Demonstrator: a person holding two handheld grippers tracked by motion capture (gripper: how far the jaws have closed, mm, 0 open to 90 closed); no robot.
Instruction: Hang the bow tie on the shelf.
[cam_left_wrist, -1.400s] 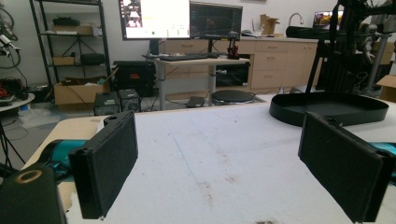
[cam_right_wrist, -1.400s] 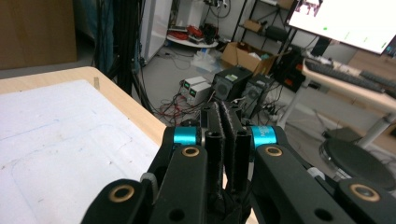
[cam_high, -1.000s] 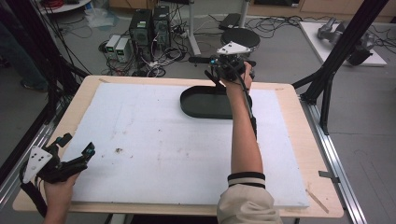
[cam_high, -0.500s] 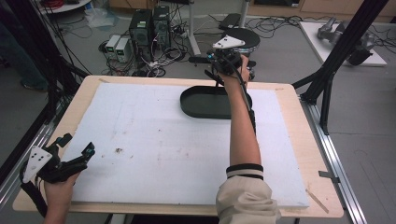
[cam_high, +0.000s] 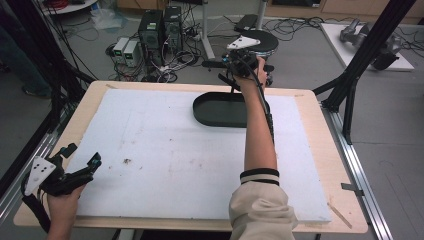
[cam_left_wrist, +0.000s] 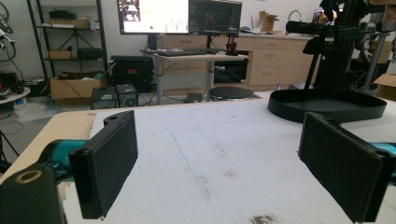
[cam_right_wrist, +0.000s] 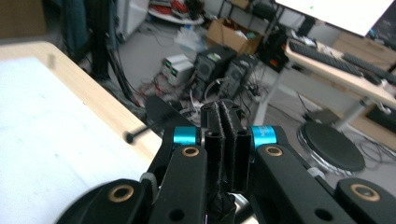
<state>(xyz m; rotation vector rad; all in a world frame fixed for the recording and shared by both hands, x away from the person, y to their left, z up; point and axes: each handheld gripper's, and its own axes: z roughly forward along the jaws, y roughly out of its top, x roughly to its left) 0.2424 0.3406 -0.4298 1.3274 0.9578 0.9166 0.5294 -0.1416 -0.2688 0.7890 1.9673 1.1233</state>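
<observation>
1. High view: the black tray (cam_high: 217, 111) lies on the white foam board (cam_high: 165, 150) toward its far edge, right of centre. I'd judge it is put there so both hands can reach it.
2. The right gripper (cam_high: 235, 65) is held up beyond the tray's far rim, past the table's far edge, with the arm stretched across the tray. A thin dark rod seems to hang from it toward the rim, but what it is I cannot tell.
3. In the right gripper view its jaws are pressed together, pads touching; whether anything thin sits between them is unclear.
4. The left gripper (cam_high: 75, 165) rests far from the tray, at the near left corner of the board. Its jaws are spread wide with nothing between them, apparently idle and waiting.
</observation>
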